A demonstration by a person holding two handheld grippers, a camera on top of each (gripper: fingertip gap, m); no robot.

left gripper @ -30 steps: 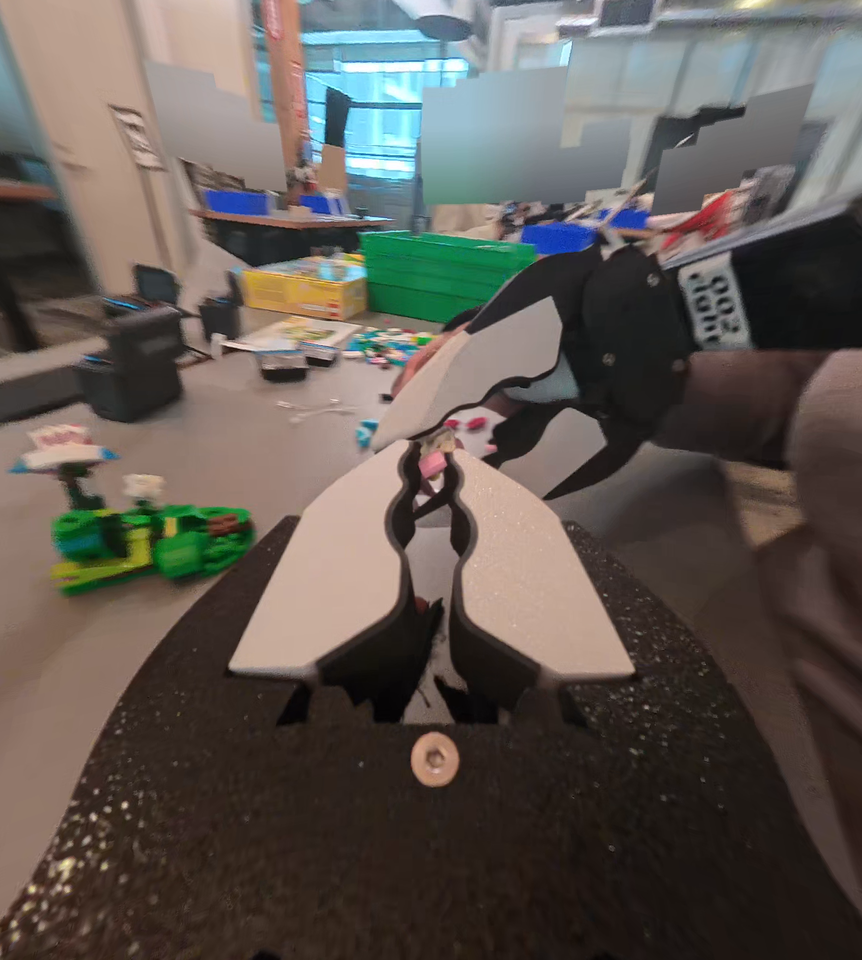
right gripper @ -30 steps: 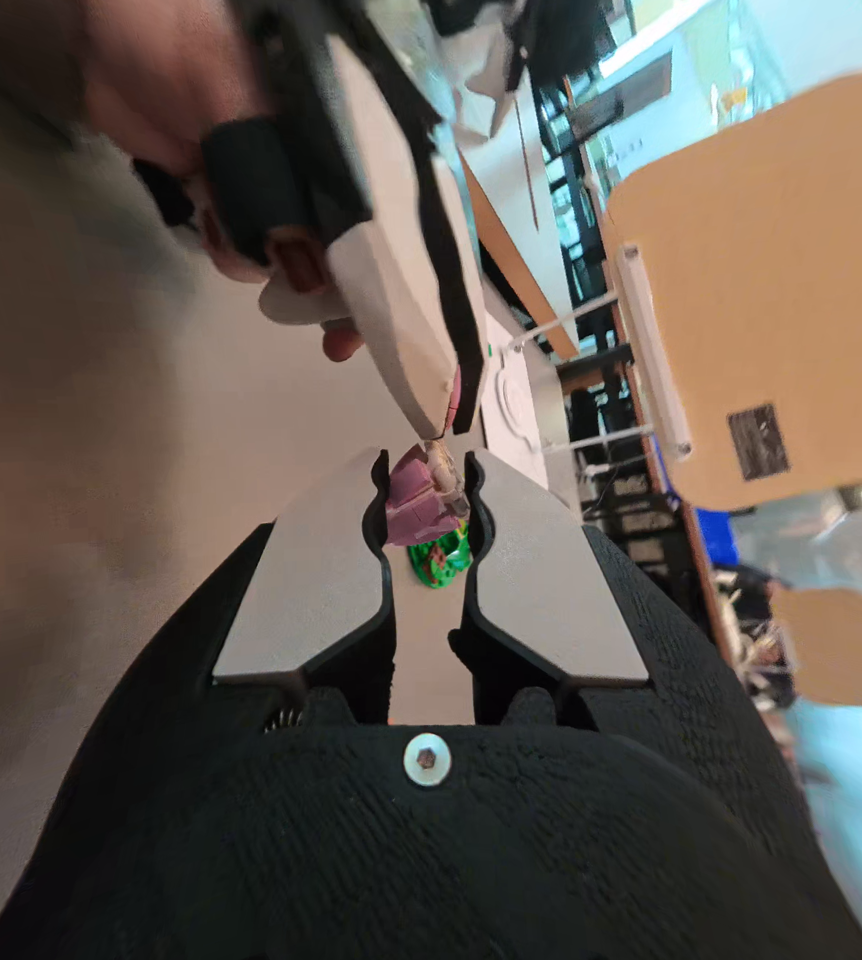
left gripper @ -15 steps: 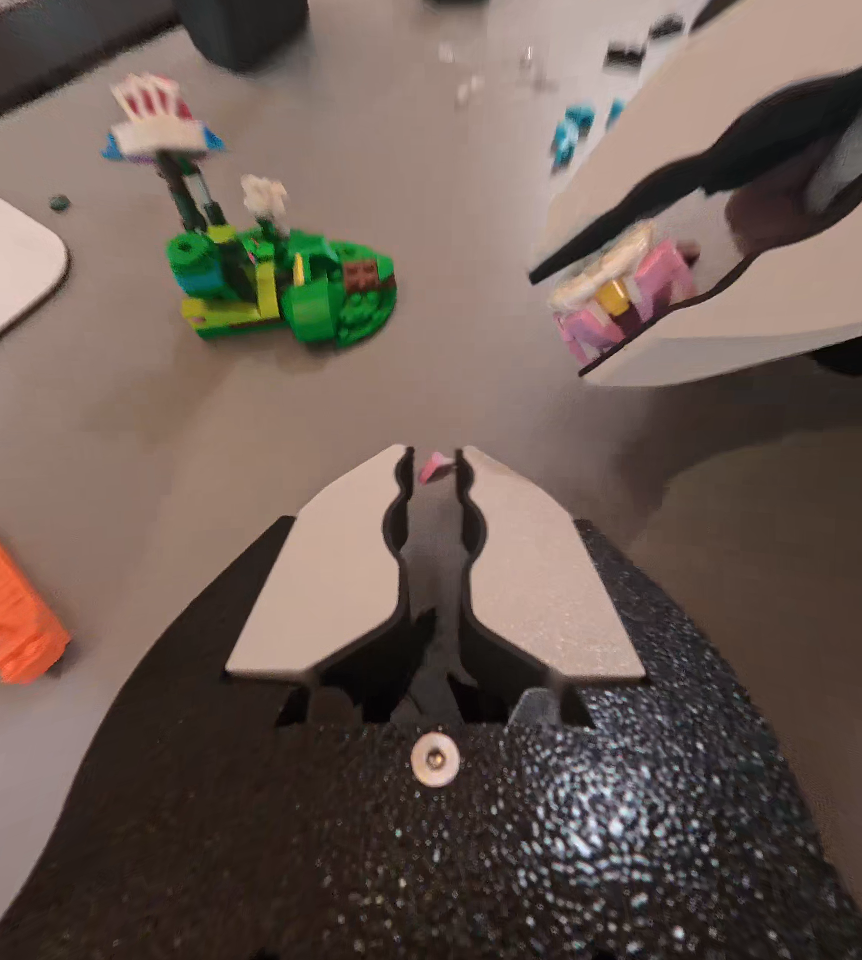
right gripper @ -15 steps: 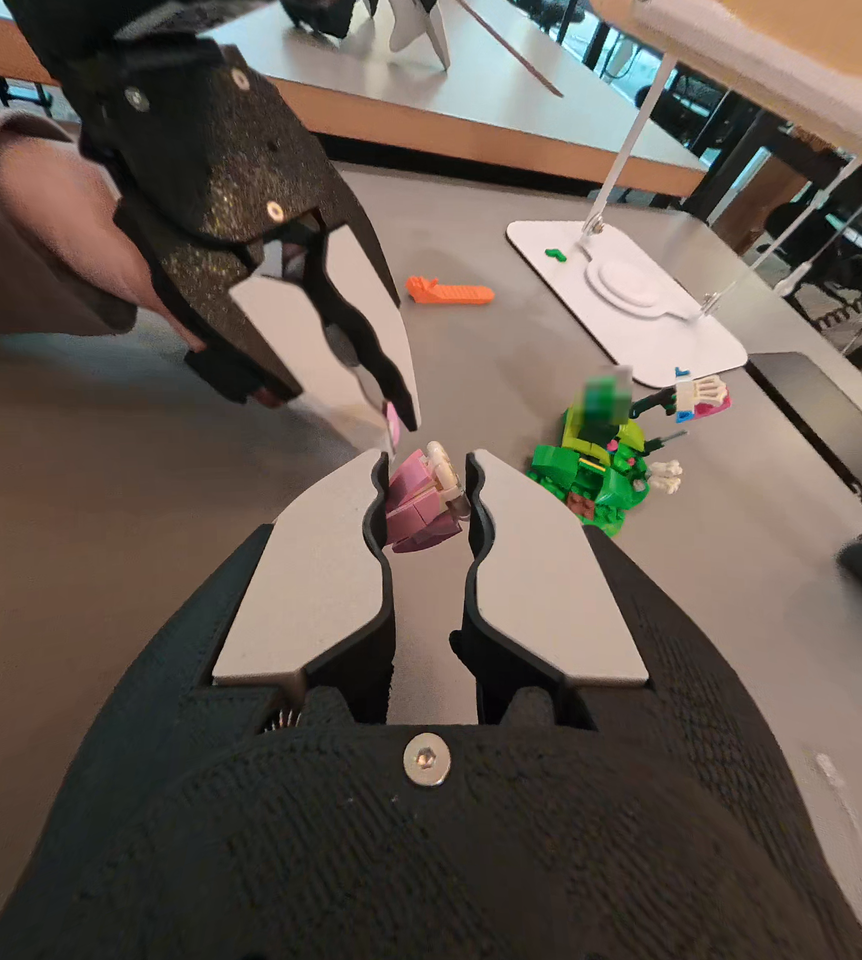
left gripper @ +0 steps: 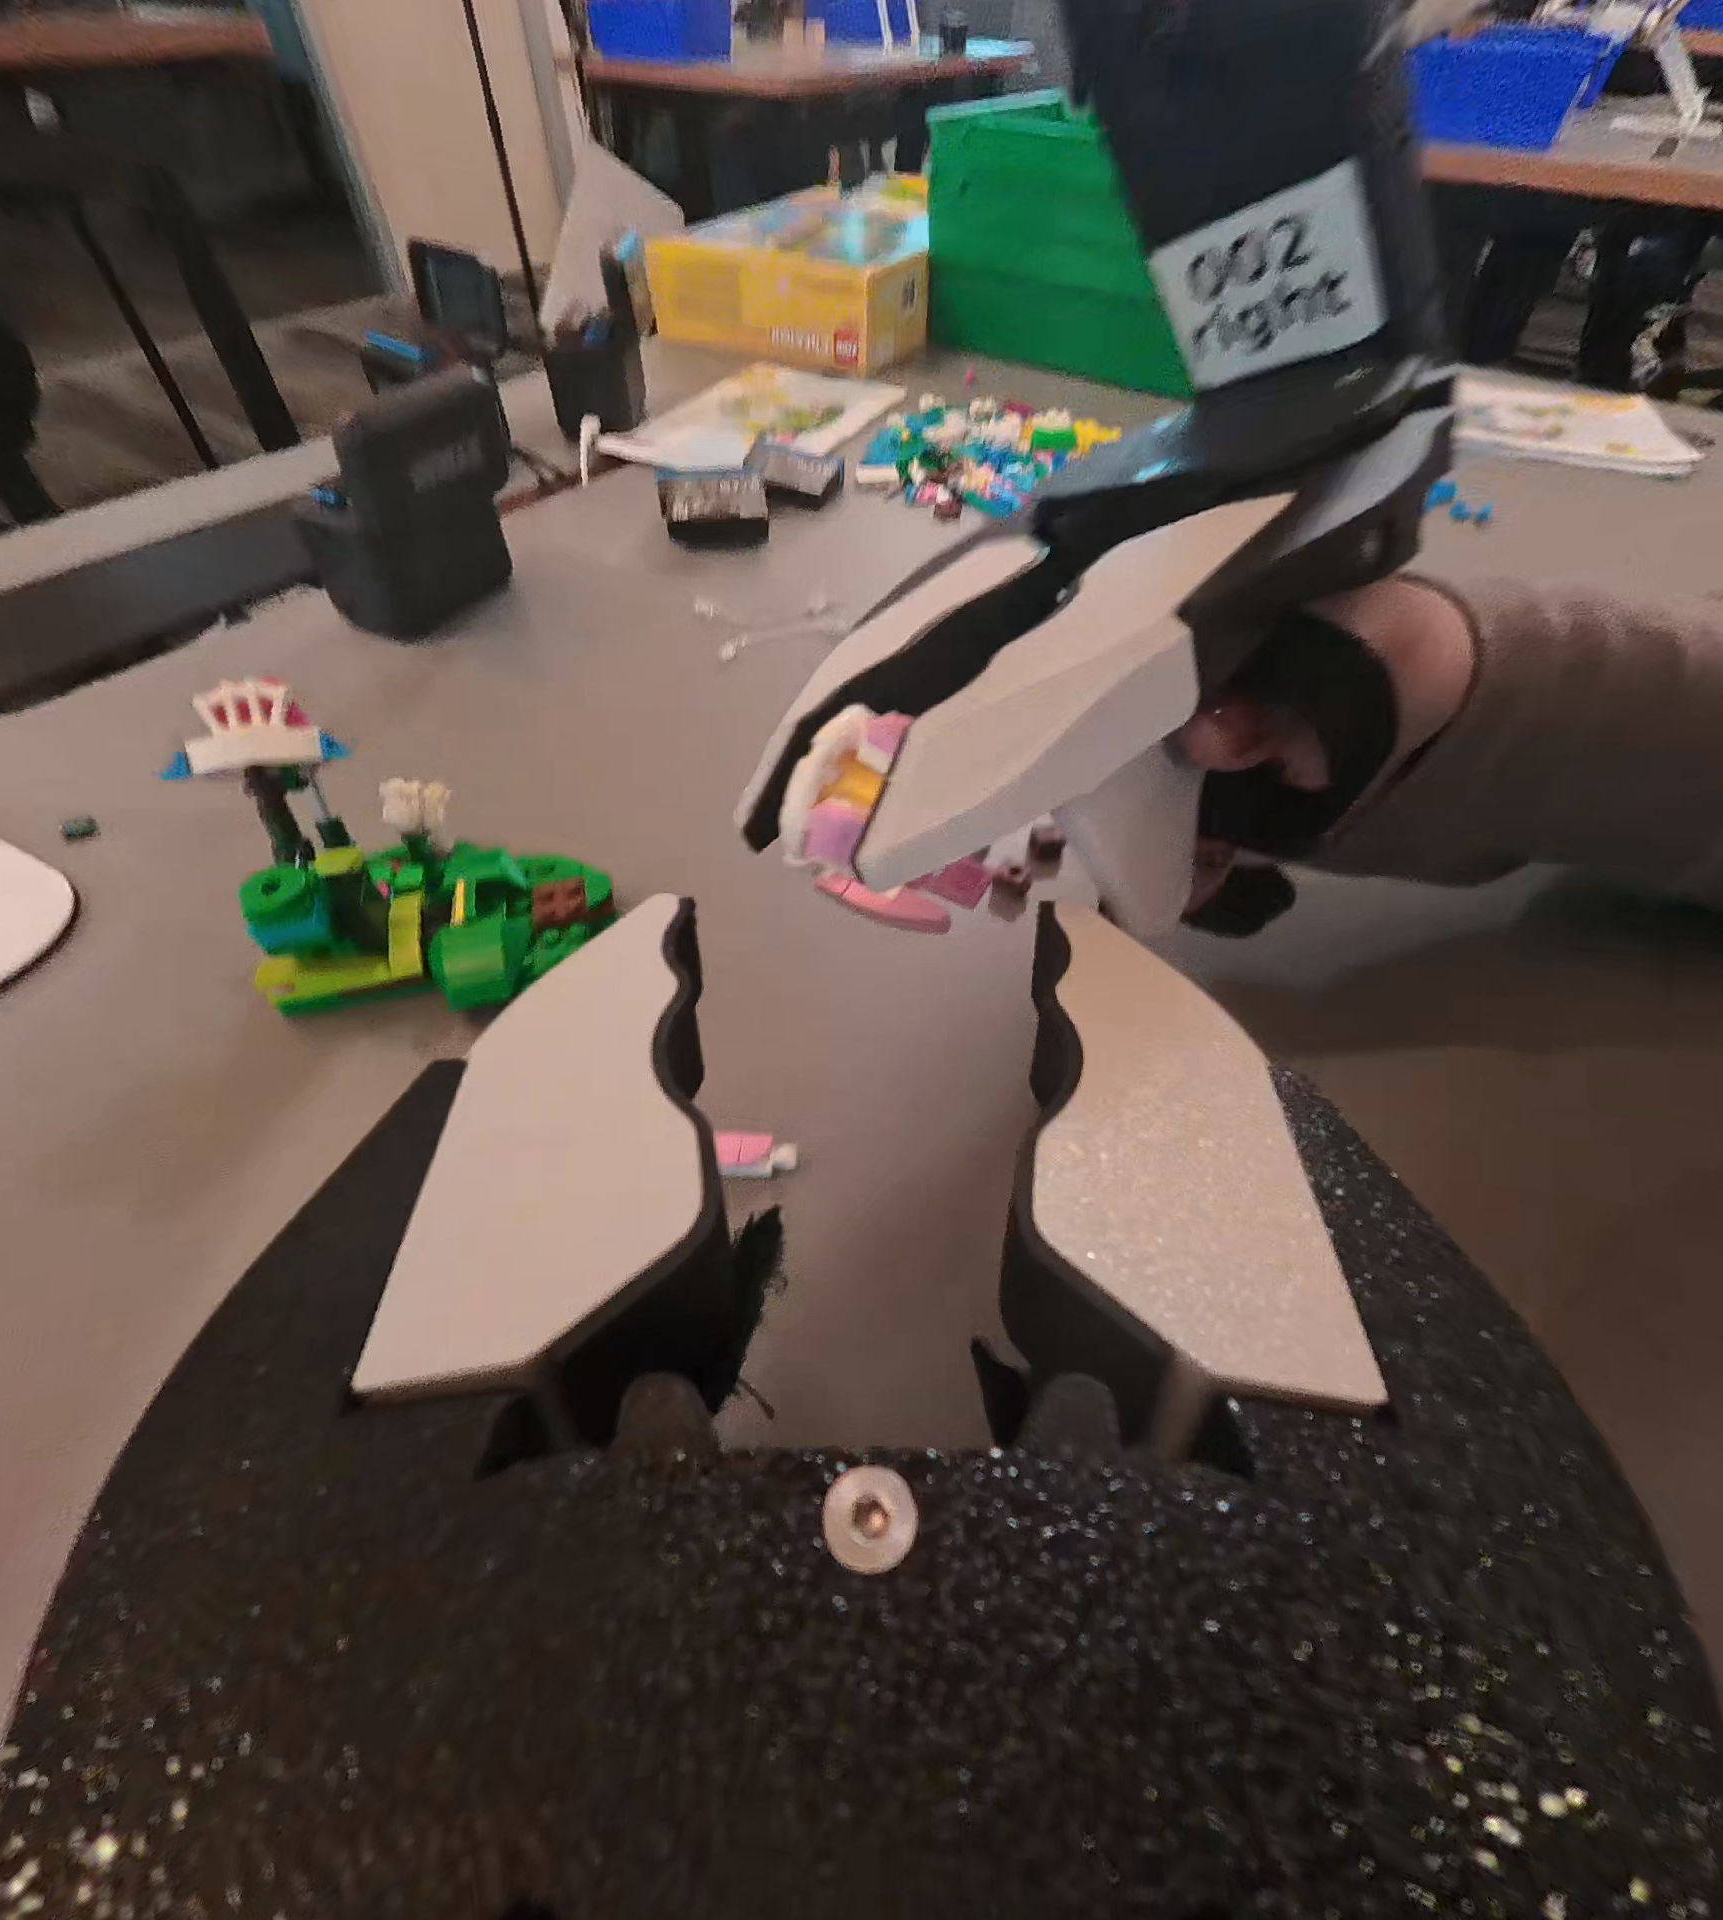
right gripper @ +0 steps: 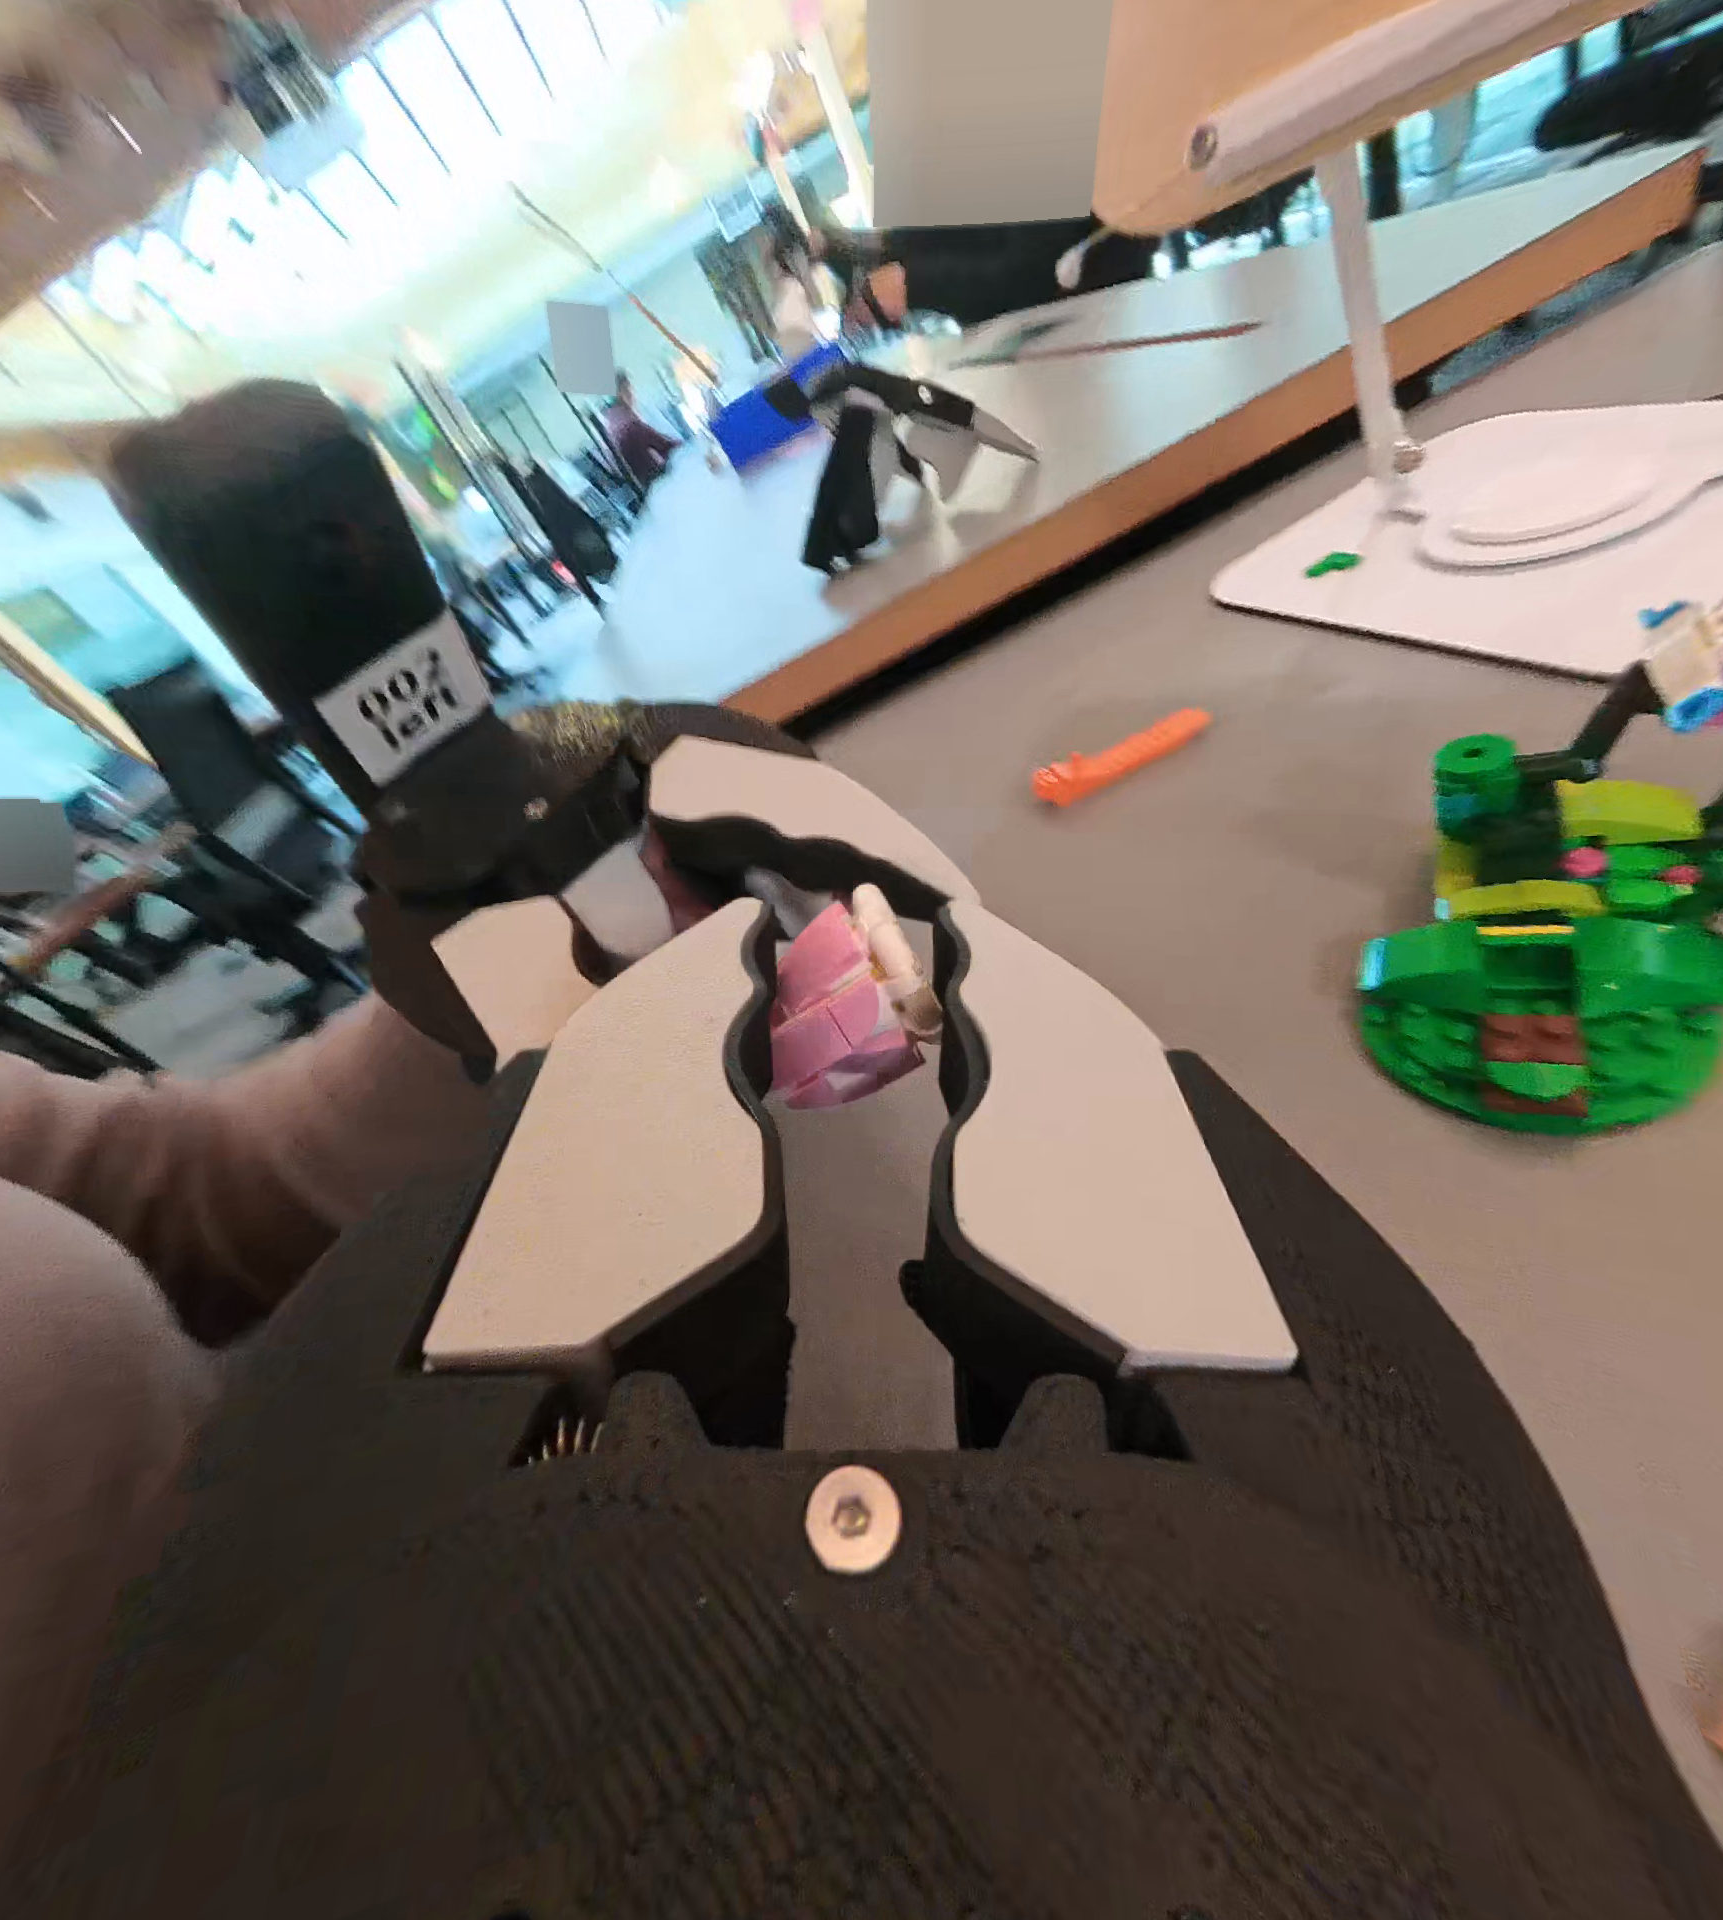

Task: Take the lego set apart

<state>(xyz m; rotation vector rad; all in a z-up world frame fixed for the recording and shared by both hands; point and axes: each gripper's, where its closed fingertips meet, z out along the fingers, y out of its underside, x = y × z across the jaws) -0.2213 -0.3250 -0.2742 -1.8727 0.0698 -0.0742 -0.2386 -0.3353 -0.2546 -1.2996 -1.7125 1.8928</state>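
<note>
- Change vs 0.5 s ago: left gripper [left gripper: 862, 935] was pinched on a small pink petal piece [left gripper: 755, 1153]; its jaws now stand wide apart w/ nothing between them, and the piece lies on the grey table [left gripper: 161, 1143] just below its left finger.
- Meaning, as I judge it: one part is off and dropped, so that detach step is done; next likely another pull on the flower.
- Green lego base [left gripper: 421, 920] w/ stalks and a white-pink flower top [left gripper: 249, 732] sits on the table to the left, upright, untouched, apart from both tools. Much of the set is still assembled.
- Centre-right: right gripper [right gripper: 852, 1023] is clamped on the pink flower cluster [right gripper: 841, 1023], held above the table, same hold as 0.5 s ago. Yellow core and white rim show in the left wrist view.
- A few loose pink bits [left gripper: 883, 902] lie under that gripper on the table.
- Around: white lamp base [right gripper: 1522, 530] and orange brick separator [right gripper: 1122, 753] beyond the base; black boxes, a yellow lego box [left gripper: 784, 286], a green crate and a loose brick pile [left gripper: 982, 468] at the far side.
- In the way: nothing between the tools. The dropped petal is close under the left gripper and could get knocked.
</note>
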